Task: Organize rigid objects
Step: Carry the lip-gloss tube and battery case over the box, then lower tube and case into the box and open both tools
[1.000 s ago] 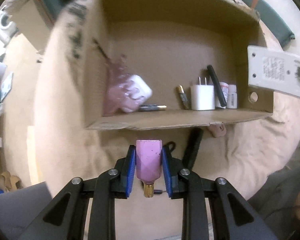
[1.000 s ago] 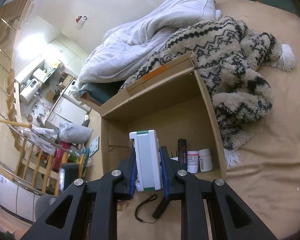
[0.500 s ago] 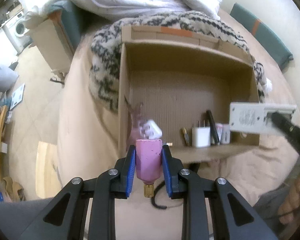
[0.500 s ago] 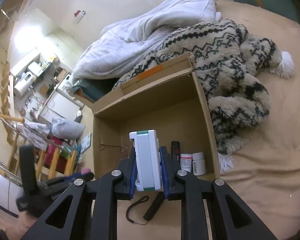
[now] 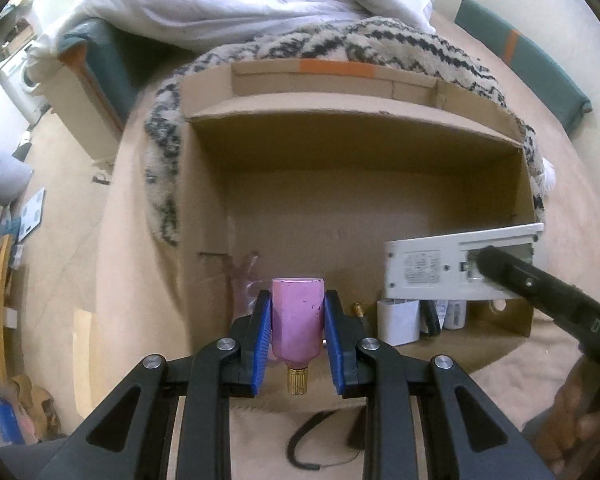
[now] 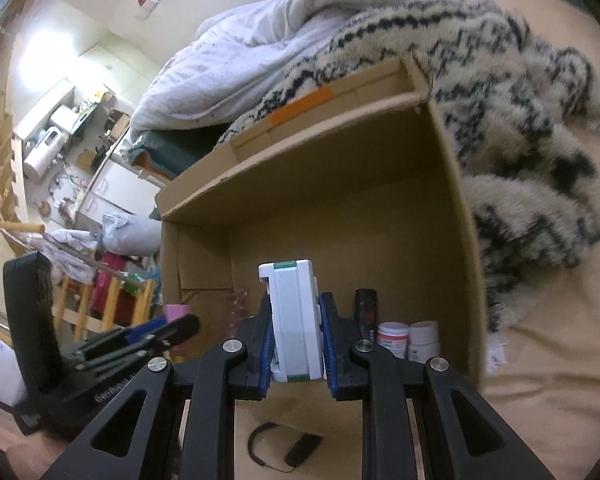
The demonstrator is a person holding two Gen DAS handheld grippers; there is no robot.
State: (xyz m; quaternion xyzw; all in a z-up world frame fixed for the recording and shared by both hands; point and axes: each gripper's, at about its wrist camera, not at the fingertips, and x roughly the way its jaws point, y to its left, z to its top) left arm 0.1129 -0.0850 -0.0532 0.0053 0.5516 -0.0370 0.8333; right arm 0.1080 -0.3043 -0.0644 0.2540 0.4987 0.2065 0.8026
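My left gripper (image 5: 298,330) is shut on a pink bottle (image 5: 297,324) with a gold cap, held in front of the open cardboard box (image 5: 352,128) near its left side. My right gripper (image 6: 296,332) is shut on a white rectangular device (image 6: 294,320) with green trim, held over the box's front edge; the device also shows in the left wrist view (image 5: 456,266). Inside the box stand a white charger (image 5: 398,322), two small white jars (image 6: 408,338) and a black stick (image 6: 366,312).
The box lies on a beige bed sheet (image 6: 540,400). A patterned fuzzy blanket (image 6: 520,128) and a white duvet (image 5: 228,0) lie behind and beside it. A black strap item (image 6: 288,450) lies on the sheet in front of the box.
My left gripper has pulled back and up from the box with the pink bottle, so the whole box shows. The right gripper moved slightly closer to the box with the white device.
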